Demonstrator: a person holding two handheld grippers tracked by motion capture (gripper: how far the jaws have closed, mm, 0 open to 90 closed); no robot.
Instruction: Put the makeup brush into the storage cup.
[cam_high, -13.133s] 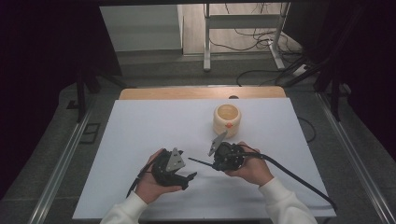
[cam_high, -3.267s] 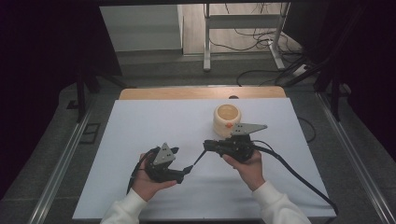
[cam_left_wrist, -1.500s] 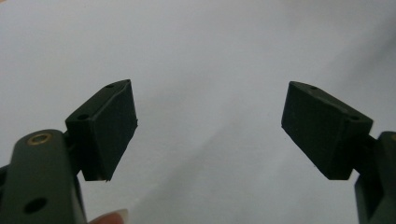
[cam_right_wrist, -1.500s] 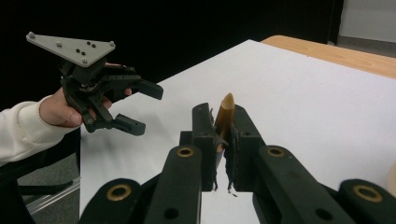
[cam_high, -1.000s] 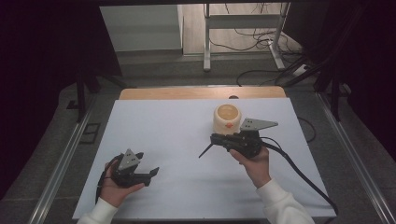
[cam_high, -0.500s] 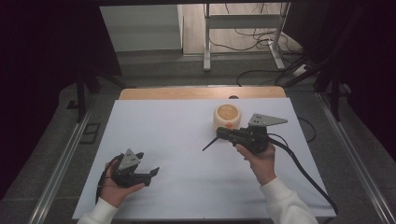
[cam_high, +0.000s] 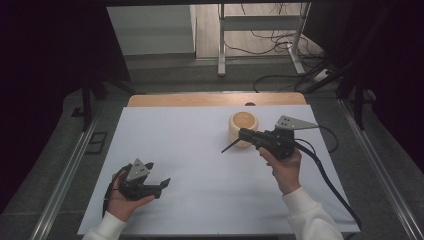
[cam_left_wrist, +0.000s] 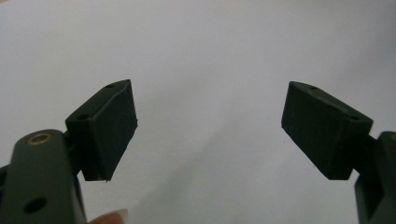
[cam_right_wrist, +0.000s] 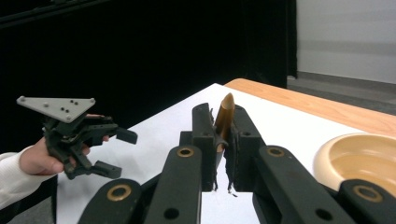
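High view: the wooden bowl (cam_high: 243, 128) sits on the white table sheet (cam_high: 200, 135), toward its far right part, and serves as the landmark for everything else. The right gripper (cam_high: 231, 146) hangs just beside the bowl on its near right side, held in the person's right hand (cam_high: 282, 167), with the grey three-cornered plate (cam_high: 293, 123) on top and a black cable (cam_high: 330, 182) trailing back toward the near right edge. Its jaws are pressed together on a thin brown wooden stick (cam_high: 229, 147) — a slim dark tip pokes out down and left, just in front of the bowl's near wall.

From the right gripper view, the stick (cam_right_wrist: 225, 115) stands clamped between the two black pads, its pointed amber end rising above them; the bowl (cam_right_wrist: 359, 161) lies close by at the lower right, hollow and pale inside.

Well apart from the bowl, toward the near left of the sheet, the left gripper (cam_high: 161, 185) rests low over the sheet in the left hand (cam_high: 125, 200). In the left gripper view its pads (cam_left_wrist: 112, 126) stand wide apart with nothing between them — just plain white sheet behind.
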